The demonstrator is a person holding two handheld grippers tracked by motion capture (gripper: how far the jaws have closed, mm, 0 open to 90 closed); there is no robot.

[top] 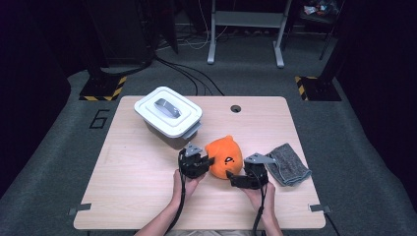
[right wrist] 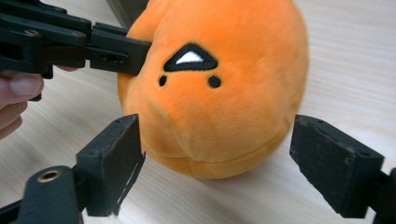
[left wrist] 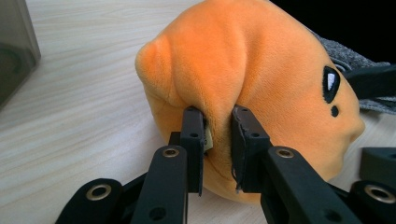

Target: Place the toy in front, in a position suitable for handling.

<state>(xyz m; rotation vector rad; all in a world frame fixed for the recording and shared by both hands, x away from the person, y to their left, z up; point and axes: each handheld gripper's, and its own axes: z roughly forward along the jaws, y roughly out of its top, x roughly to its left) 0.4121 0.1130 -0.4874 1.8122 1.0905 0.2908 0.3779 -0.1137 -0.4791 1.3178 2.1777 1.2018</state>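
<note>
Readable only: a dark numeral "6" [top: 100, 118] on the grey floor [top: 59, 147] left of the table [top: 137, 196].

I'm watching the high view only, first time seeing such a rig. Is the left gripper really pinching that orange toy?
Observer: Yes. The left gripper is clamped on a fold of the orange plush toy.
Operator: And the right one?
Observer: The right gripper is open, its jaws apart on either side of the toy, not pressing it.
Operator: Does the toy have a face?
Observer: It has a stitched black triangle and two dots.
</note>
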